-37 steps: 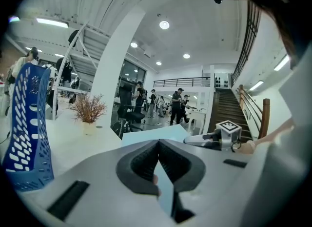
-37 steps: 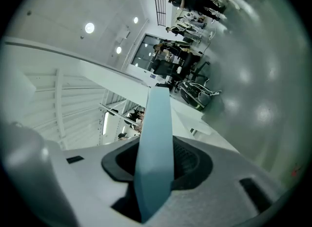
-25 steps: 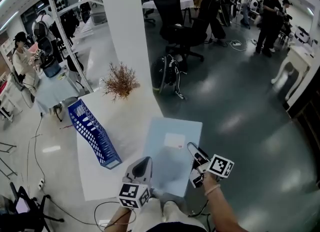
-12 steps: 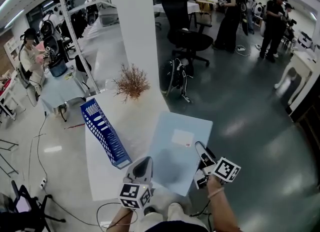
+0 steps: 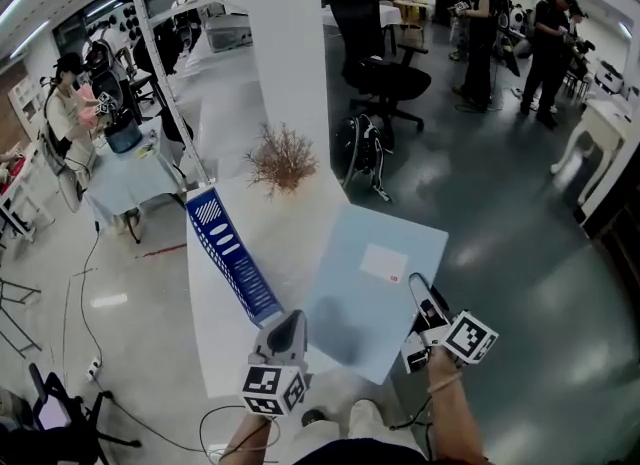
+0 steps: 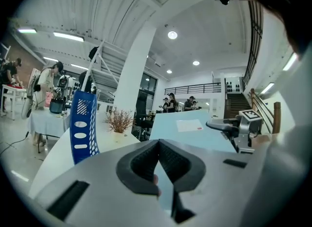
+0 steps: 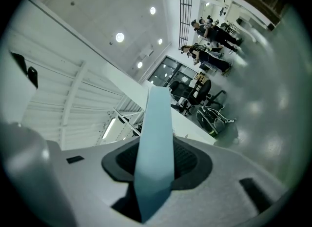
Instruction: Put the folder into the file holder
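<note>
The light blue folder (image 5: 370,293) with a white label is held flat above the white table (image 5: 225,353), jutting over its right edge. My left gripper (image 5: 290,321) is shut on its near left corner; in the left gripper view a sliver of folder (image 6: 190,131) runs between the closed tips (image 6: 157,143). My right gripper (image 5: 420,293) is shut on the folder's right edge, which stands edge-on between the jaws (image 7: 155,160) as a blue strip (image 7: 153,143). The blue perforated file holder (image 5: 232,258) stands on the table left of the folder, also seen upright (image 6: 83,126).
A dried plant (image 5: 282,158) sits at the table's far end against a white pillar (image 5: 290,53). Beyond it are a black office chair (image 5: 395,78) and a backpack (image 5: 362,153) on the floor. People stand at the back right and sit at a desk on the left.
The folder, held by both grippers, has moved right and forward, and its far end has come up off the table. The file holder now lies closer to its left edge.
</note>
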